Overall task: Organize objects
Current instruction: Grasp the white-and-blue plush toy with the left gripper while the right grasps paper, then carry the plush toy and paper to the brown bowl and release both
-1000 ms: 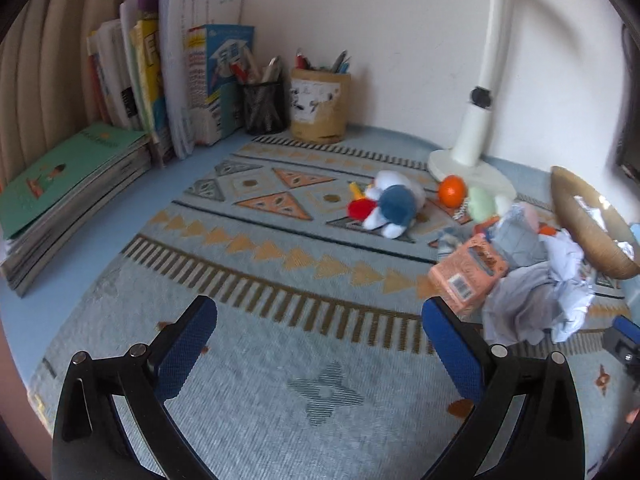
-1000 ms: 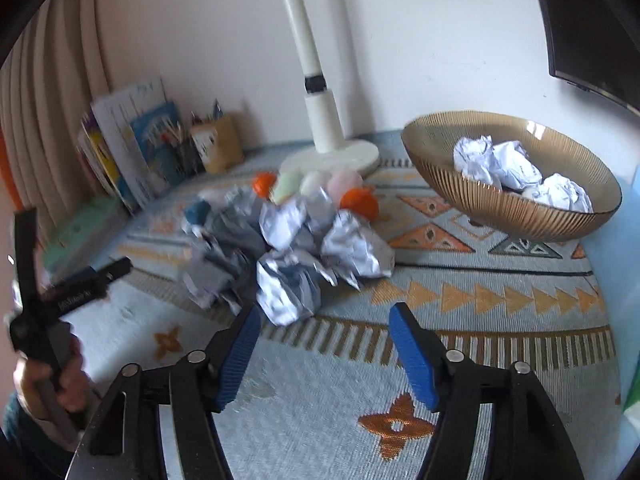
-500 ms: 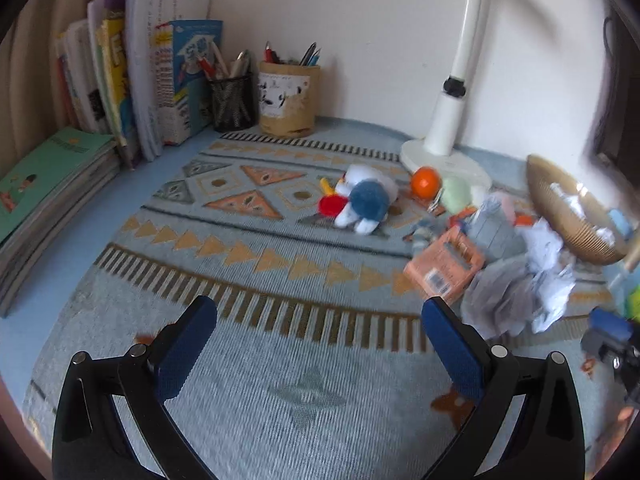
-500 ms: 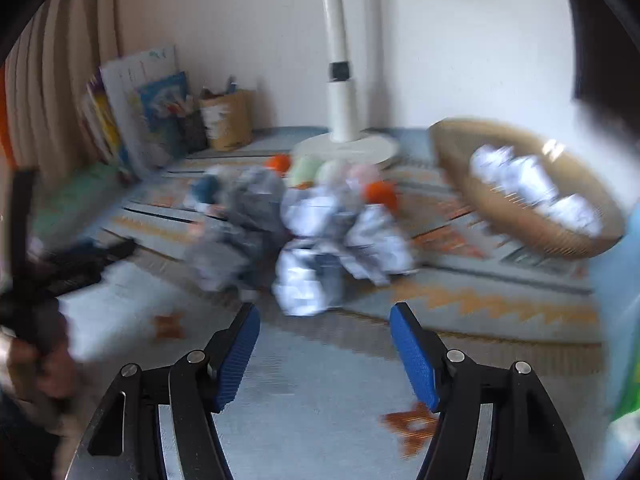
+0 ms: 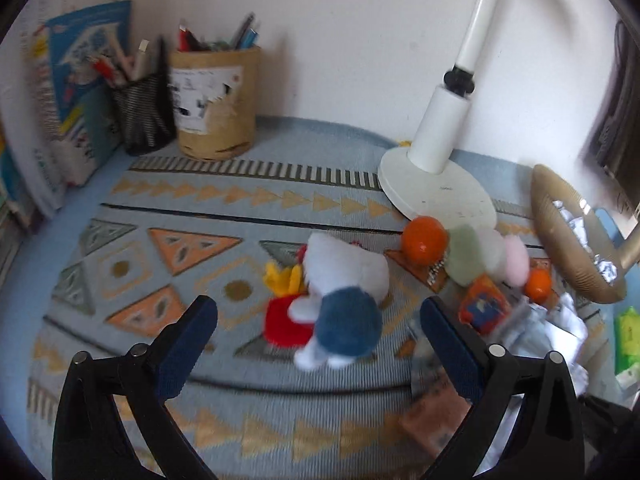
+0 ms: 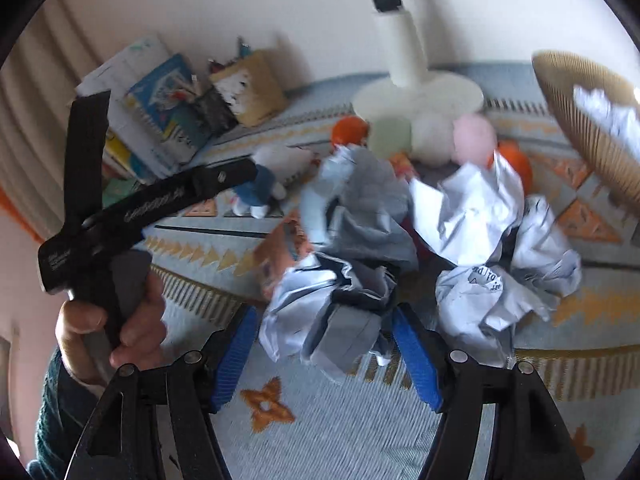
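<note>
A white, blue and red plush toy lies on the patterned mat, straight ahead of my open left gripper, whose fingers stand either side of it without touching. My open right gripper straddles a crumpled grey-white paper ball at the near edge of a pile of crumpled paper. The ball sits between the jaws, which have not closed on it. A woven bowl holding paper balls stands at the right. The left gripper's body shows in the right wrist view.
A white lamp base stands at the back. Orange balls, pastel soft balls and an orange box lie near it. Pen cups and books line the back left.
Both grippers have moved forward. The left has closed in on the plush toy. The right has reached the paper pile, and a paper ball now sits between its jaws.
</note>
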The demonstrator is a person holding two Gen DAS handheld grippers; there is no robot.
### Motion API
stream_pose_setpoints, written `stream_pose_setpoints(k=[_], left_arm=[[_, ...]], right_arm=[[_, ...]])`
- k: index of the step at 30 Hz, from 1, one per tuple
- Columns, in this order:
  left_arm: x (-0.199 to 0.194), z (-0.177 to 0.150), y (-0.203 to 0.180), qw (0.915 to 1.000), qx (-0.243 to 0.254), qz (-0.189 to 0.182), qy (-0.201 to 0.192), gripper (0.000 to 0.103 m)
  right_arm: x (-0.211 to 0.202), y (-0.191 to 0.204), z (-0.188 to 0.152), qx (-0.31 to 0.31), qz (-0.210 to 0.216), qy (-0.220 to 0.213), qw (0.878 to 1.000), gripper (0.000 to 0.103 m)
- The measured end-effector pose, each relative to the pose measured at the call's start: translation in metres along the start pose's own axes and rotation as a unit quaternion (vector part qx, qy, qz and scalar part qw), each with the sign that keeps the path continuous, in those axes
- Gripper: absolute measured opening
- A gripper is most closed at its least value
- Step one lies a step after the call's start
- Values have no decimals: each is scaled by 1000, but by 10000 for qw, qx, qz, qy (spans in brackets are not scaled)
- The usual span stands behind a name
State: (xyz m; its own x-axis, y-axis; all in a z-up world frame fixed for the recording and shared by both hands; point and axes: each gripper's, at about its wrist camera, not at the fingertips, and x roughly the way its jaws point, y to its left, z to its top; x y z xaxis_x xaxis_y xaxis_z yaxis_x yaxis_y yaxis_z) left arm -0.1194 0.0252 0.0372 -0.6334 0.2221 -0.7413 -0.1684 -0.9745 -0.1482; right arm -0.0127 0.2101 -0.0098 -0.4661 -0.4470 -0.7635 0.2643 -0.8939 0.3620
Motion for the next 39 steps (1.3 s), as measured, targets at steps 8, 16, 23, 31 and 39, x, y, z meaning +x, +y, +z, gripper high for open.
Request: stream_pose_setpoints(k=[8, 16, 23, 31, 39], left_arm=[[2, -3, -6, 9999, 116, -110, 30, 38], [-80, -39, -5, 9978, -215, -341, -527, 38], [-124, -104, -47, 9922, -252, -1071, -592, 38], [-113, -146, -108, 9944, 182, -1035, -124, 38], [-111, -156, -104, 9922, 30, -1233, 171, 38]], right_arm=[[-1, 1, -4, -405, 202, -263, 9986, 52], [-44, -3, -24, -403, 898, -343, 9946, 52], [-109, -39, -44, -413, 32, -860, 9954, 53], [-97, -73, -68, -448, -578, 16, 9973, 55], [-108, -92, -87, -279, -485, 177, 9983, 68]])
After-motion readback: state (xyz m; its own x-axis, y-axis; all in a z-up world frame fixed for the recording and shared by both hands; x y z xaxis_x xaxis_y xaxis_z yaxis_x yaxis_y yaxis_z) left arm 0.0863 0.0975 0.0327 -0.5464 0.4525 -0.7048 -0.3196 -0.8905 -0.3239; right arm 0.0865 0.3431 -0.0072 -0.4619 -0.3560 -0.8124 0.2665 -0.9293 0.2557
